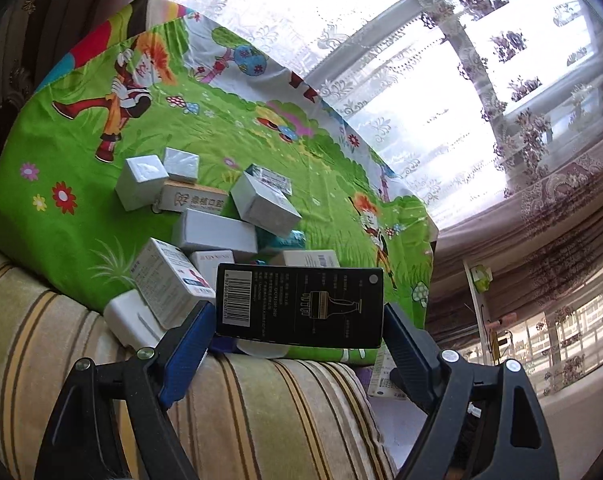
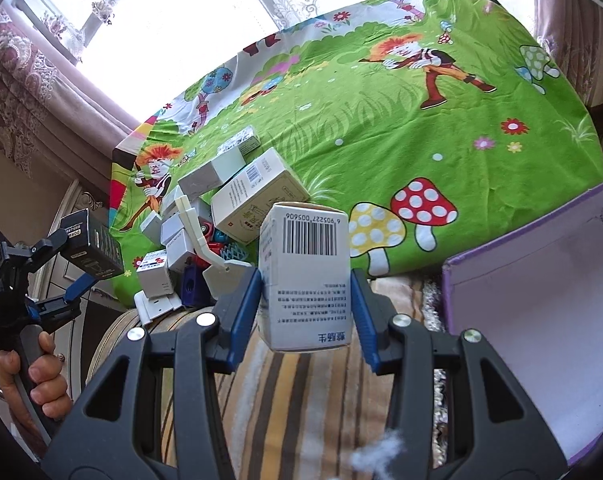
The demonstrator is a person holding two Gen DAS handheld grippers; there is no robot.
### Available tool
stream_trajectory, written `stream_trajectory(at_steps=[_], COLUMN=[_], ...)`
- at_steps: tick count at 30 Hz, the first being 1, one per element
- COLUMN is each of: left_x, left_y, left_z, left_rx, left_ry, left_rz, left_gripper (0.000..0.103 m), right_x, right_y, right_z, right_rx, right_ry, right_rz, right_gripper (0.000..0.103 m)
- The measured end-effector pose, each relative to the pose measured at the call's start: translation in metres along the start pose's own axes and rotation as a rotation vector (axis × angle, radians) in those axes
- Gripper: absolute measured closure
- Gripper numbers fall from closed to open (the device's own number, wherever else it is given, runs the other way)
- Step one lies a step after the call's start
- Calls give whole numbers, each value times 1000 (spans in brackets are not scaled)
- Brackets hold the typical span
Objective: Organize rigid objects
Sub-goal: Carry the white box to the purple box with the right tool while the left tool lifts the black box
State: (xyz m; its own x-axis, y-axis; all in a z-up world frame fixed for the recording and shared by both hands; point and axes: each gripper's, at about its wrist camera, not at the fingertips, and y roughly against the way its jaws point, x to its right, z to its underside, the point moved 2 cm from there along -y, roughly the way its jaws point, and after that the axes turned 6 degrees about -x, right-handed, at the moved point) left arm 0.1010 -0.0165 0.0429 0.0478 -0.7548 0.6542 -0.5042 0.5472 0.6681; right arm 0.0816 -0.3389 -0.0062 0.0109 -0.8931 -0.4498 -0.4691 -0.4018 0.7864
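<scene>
My left gripper (image 1: 299,314) is shut on a black box (image 1: 299,306) with a barcode and a white line drawing, held crosswise above the striped cushion. The same black box (image 2: 91,246) and left gripper (image 2: 75,270) show at the left edge of the right wrist view, with a hand on the handle. My right gripper (image 2: 305,304) is shut on a white carton (image 2: 303,276) with a barcode on its top end and blue print below. A heap of white and grey boxes (image 1: 217,216) lies on the green cartoon cloth (image 1: 81,168); the heap (image 2: 221,204) also includes coloured plastic pieces.
An open purple-edged box (image 2: 541,320) with a pale inside stands at the right. A striped cushion (image 1: 261,412) runs along the near edge under both grippers. Lace curtains and a bright window (image 1: 421,60) lie behind the cloth. White fluff (image 2: 377,456) floats low.
</scene>
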Motion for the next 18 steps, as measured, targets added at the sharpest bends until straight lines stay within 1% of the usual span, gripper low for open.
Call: stream_trajectory(at_steps=[6,13,18], left_x=[49,106,137], left_y=[-32,-71,-102], left_z=[39,83,113], left_rx=[-117,-242,-328], left_ry=[-106,-250,-343], left_rz=[40,57,58], left_gripper=[18,18,18], right_x=[34,81,108], right_y=[28,52,72], right_z=[11,28,38], right_rx=[40,73,114], right_ry=[-50,-128,-144], right_rz=[31,79,196], right_gripper=[54,54,54])
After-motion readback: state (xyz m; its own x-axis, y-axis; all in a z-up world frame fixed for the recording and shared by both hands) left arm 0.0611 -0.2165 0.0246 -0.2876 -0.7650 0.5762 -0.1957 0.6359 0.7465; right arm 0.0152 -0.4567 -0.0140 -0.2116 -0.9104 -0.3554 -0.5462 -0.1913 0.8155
